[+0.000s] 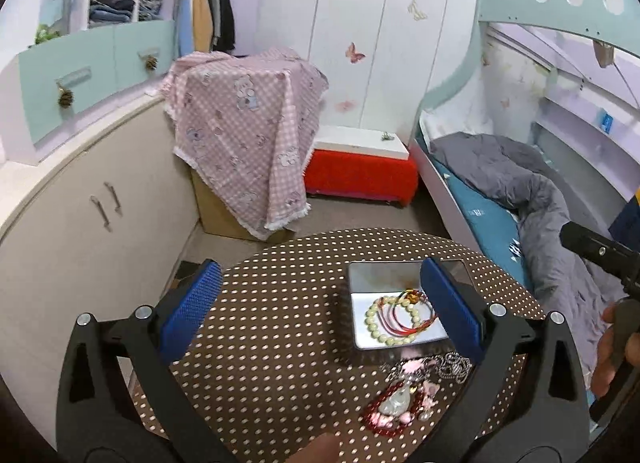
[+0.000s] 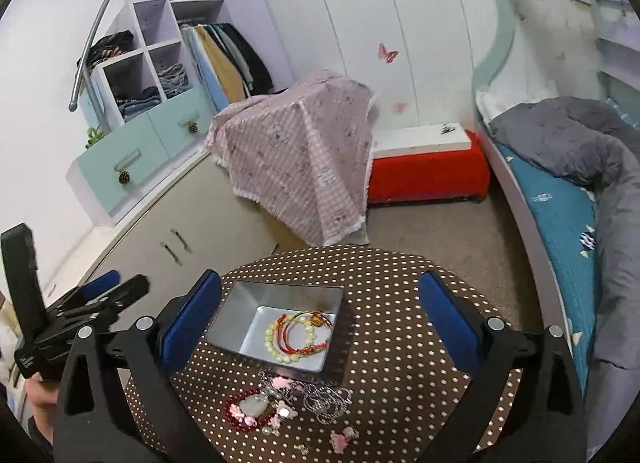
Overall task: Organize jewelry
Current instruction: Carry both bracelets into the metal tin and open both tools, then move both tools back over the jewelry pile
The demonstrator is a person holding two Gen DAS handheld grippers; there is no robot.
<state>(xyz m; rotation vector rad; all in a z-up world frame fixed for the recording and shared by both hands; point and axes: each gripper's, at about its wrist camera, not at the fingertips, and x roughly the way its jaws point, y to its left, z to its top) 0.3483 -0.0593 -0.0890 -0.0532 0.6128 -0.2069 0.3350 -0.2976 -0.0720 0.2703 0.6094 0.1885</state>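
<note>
Presently both the left gripper (image 1: 320, 303) and right gripper (image 2: 320, 315) stand released, fingers wide, nothing between them. Bead bracelet (image 2: 280, 337) and red cords lie inside the metal tin (image 2: 240, 303), frame centre; loose jewelry (image 2: 280, 407) rests on the dotted surface (image 2: 392, 303) just below it.

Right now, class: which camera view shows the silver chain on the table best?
The right wrist view: the silver chain lies unobstructed before the tin. In the left wrist view, the chain is partly hidden behind a blue finger.
</note>
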